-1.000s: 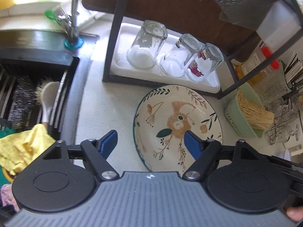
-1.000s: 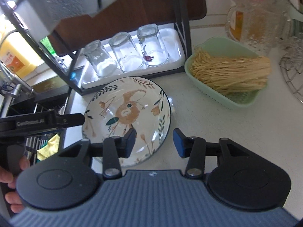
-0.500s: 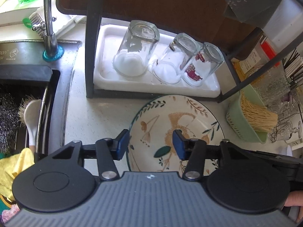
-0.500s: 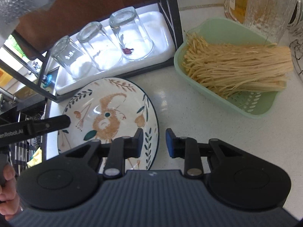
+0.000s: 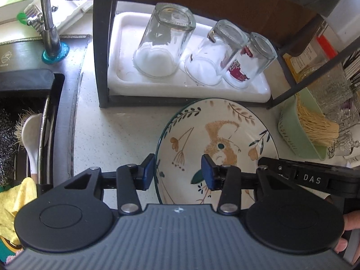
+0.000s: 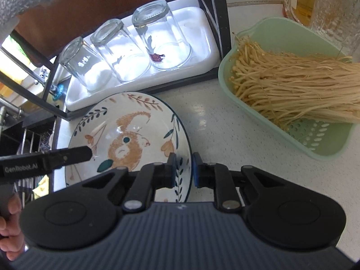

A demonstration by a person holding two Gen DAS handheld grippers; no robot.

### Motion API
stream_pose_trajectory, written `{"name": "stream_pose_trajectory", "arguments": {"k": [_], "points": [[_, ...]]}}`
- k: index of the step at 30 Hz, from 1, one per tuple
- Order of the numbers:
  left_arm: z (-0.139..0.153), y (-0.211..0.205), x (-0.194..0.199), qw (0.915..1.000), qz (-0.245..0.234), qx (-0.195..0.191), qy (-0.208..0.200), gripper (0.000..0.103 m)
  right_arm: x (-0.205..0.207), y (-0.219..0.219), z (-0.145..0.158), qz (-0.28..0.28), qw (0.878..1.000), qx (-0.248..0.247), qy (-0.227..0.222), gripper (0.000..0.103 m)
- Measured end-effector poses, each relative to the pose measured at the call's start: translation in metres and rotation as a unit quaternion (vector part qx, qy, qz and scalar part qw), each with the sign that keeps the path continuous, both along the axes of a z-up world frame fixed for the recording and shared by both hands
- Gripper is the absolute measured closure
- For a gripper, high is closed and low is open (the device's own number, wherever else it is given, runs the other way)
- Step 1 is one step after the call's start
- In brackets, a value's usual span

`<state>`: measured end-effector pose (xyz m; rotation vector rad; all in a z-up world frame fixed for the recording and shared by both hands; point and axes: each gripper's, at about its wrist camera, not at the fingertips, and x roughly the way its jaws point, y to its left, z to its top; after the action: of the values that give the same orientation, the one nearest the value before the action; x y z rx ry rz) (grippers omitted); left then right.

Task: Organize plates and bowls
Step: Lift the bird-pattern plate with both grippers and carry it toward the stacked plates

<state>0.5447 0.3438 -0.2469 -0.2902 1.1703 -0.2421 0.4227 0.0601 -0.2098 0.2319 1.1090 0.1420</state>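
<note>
A: Plate [image 6: 132, 135], where is it sitting?
B: It's lying flat on the pale counter [image 6: 216, 121], just in front of the white tray [image 5: 126, 83] holding three upturned glasses [image 5: 166, 45].
A: And the right gripper [image 6: 182, 168]?
B: Its jaws are straddling the plate's right rim, nearly closed; I can't tell if they're pinching it.
A: The left gripper [image 5: 177, 174]?
B: It's hanging open across the left rim. A green basket [image 6: 319, 144] is sitting nearby.
</note>
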Motion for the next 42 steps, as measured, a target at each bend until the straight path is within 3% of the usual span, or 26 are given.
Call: {"name": "stream_pose_trajectory", "arguments": {"k": [7, 13, 18, 31, 42], "points": [[0.005, 0.002, -0.008, 0.9998, 0.008, -0.008, 0.019, 0.054, -0.007, -0.005, 0.002, 0.008, 1.0, 0.01, 0.024, 0.085], [0.018, 0.0, -0.021, 0.9997, 0.017, -0.008, 0.016, 0.054, -0.026, -0.016, 0.01, -0.004, 0.998, 0.049, 0.033, 0.085], [0.033, -0.005, -0.033, 0.9998, 0.019, -0.006, 0.006, 0.054, -0.039, -0.024, 0.025, -0.005, 0.998, 0.064, 0.021, 0.085], [0.09, -0.019, -0.072, 0.9972, 0.058, -0.047, -0.013, 0.05, -0.084, -0.051, 0.075, -0.005, 0.996, 0.092, -0.014, 0.085], [0.104, -0.04, -0.116, 0.9967, 0.059, -0.054, -0.01, 0.05, -0.121, -0.072, 0.093, -0.002, 0.995, 0.099, -0.017, 0.085]]}}
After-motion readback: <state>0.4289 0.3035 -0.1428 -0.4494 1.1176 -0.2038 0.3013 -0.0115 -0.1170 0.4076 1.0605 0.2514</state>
